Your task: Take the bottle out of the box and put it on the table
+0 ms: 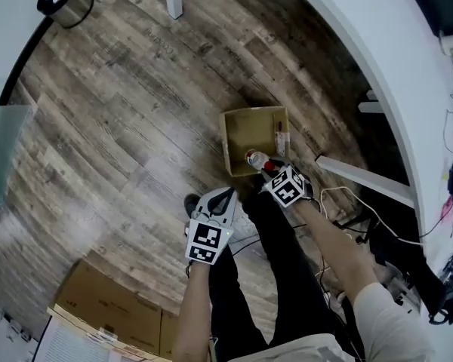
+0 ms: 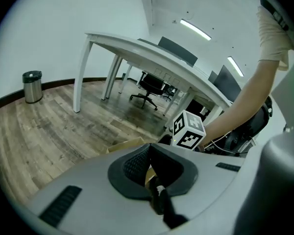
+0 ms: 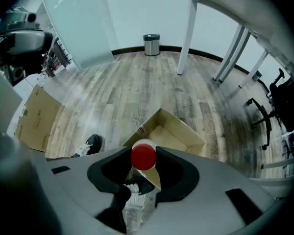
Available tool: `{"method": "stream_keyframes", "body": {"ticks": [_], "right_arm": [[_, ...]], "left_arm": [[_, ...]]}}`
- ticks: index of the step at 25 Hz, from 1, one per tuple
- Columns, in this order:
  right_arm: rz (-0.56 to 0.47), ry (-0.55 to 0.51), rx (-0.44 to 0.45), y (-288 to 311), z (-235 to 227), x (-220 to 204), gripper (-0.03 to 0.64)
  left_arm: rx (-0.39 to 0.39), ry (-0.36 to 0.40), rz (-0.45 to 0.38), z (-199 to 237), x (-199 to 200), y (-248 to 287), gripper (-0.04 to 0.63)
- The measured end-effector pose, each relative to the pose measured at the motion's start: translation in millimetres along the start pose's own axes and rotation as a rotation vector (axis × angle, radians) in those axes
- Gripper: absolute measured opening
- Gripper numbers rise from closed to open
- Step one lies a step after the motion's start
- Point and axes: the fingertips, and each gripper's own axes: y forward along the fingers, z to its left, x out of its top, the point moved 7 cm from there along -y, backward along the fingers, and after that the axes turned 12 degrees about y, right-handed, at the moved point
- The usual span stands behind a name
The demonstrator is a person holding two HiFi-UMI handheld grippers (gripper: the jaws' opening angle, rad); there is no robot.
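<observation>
Head view shows broad grey wood-plank floor (image 1: 136, 111) free to the left of the open brown cardboard box (image 1: 234, 138). A curved white table (image 1: 377, 44) sweeps close along its right, and flat cardboard cartons (image 1: 106, 308) lie well apart at lower left. The right gripper (image 1: 270, 169), on an outstretched bare forearm, points steeply down. Its jaws are clamped on the clear plastic bottle with a red cap (image 3: 143, 156), which hangs over the box's near rim. The left gripper (image 1: 225, 196) sits nearer the body, tilted forward and down, jaws together with nothing between them.
</observation>
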Motion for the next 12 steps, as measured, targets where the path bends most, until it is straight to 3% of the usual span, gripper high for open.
{"method": "stream_keyframes", "body": {"ticks": [12], "right_arm": [[-0.095, -0.019, 0.002, -202, -11, 58, 0.181]], "left_arm": [[-0.105, 0.170, 0.017, -28, 147, -52, 0.015]]}}
